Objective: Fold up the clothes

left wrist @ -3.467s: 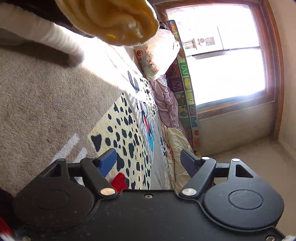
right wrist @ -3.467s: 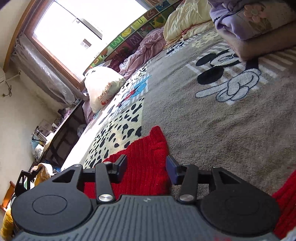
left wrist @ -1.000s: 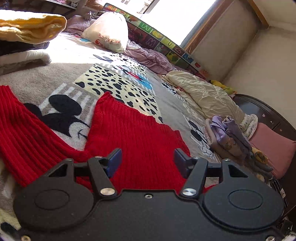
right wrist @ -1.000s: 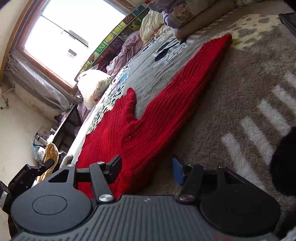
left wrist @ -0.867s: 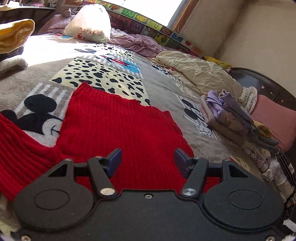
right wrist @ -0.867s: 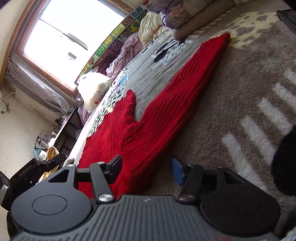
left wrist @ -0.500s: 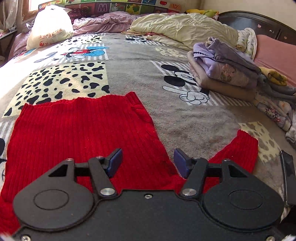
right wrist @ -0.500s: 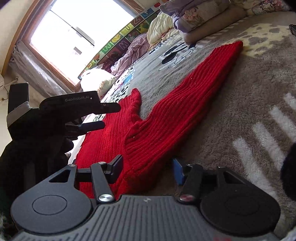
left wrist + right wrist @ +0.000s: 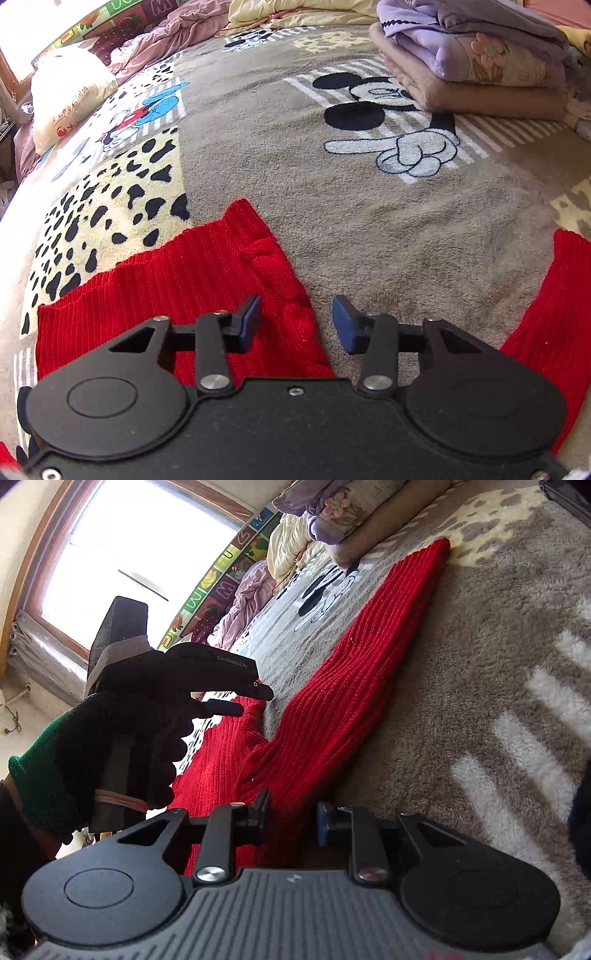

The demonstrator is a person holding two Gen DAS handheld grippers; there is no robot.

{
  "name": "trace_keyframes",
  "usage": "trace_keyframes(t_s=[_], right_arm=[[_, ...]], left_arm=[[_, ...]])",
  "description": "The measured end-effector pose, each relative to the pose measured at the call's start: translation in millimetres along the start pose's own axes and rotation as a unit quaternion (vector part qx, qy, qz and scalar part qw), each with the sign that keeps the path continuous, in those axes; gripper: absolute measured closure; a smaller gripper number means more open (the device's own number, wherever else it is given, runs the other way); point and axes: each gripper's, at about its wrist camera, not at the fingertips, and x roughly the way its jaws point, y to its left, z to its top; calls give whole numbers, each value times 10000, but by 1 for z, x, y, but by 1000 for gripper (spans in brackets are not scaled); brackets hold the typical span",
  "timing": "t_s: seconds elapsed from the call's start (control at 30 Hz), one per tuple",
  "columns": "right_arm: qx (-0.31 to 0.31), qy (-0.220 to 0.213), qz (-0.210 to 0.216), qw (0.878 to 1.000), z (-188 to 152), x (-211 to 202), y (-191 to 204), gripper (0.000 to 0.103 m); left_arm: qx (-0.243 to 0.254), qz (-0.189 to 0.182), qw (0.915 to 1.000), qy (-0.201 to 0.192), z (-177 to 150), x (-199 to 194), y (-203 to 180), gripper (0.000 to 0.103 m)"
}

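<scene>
A red knit sweater (image 9: 166,280) lies flat on the blanket, its body in the lower left of the left wrist view and one sleeve (image 9: 554,314) at the right edge. My left gripper (image 9: 297,326) is open and hovers over the body's right side edge with nothing between its fingers. In the right wrist view the sweater (image 9: 332,709) stretches away with its sleeve pointing toward the pillows. My right gripper (image 9: 291,818) has its jaws drawn in on the knit fabric near the sleeve's base. A gloved hand (image 9: 110,738) holds the left gripper (image 9: 255,701) above the sweater body.
The cartoon-print blanket (image 9: 369,206) covers the bed. Folded lilac and tan bedding (image 9: 472,66) is stacked at the far right, and a white pillow (image 9: 70,99) lies at the far left. A window (image 9: 140,546) and a crumpled pink quilt (image 9: 243,602) lie beyond.
The left gripper swung right and lower, from the sweater's body to its right side edge. The right gripper's jaws narrowed onto the red fabric; the gloved hand came nearer in its view.
</scene>
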Motion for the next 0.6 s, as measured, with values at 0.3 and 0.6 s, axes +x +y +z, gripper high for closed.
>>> trace_keyframes(t_s=[0.3,0.6], right_arm=[[-335,-284,328,9985,9,-6,10,90],[-2276,-558,723,9695,-6,-19,67,91]], left_arm=[[-498,-133,9985,-180,0,-10,23,95],[-1730,-911,9765,-910,-29,-40,90,95]])
